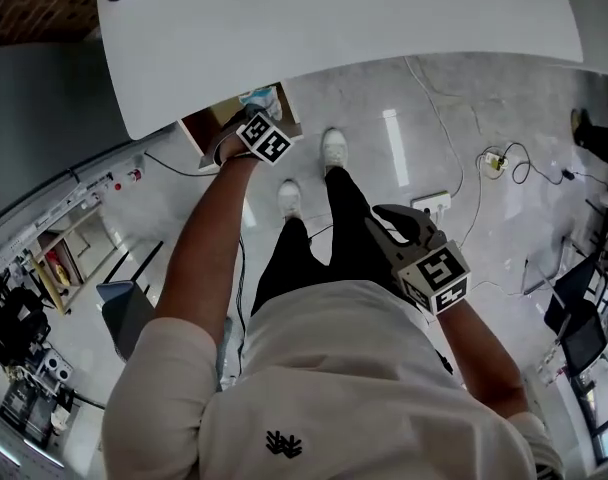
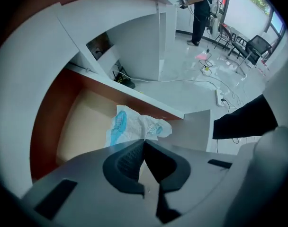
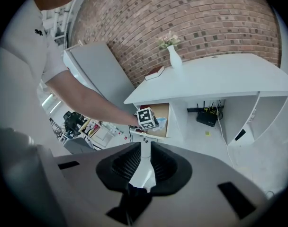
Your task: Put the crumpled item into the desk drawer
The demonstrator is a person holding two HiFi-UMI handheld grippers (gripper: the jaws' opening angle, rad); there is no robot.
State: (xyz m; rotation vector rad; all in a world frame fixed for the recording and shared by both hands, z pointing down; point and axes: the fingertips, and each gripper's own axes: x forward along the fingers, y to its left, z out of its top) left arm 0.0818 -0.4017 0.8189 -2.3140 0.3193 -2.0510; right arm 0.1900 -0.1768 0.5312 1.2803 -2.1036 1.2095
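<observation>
The crumpled item (image 2: 130, 124) is a white wrapper with blue print, and it hangs low inside the open wooden drawer (image 2: 82, 122) under the white desk (image 1: 334, 18). My left gripper (image 2: 144, 141) reaches into that drawer, its tips meeting on the wrapper's near edge. From the head view the left gripper (image 1: 246, 118) sits at the drawer (image 1: 199, 128), with the wrapper (image 1: 261, 99) just beyond its marker cube. My right gripper (image 3: 143, 150) stays back near my body. Its pads stand slightly apart with nothing between them. It looks toward the left gripper (image 3: 146, 118) and the wrapper (image 3: 162, 123).
A white vase (image 3: 174, 56) and a red book (image 3: 155, 73) stand on the desk top. A black router (image 3: 206, 117) sits under the desk. A power strip (image 1: 431, 204) and cables (image 1: 504, 158) lie on the glossy floor. My feet (image 1: 333, 148) are close to the drawer.
</observation>
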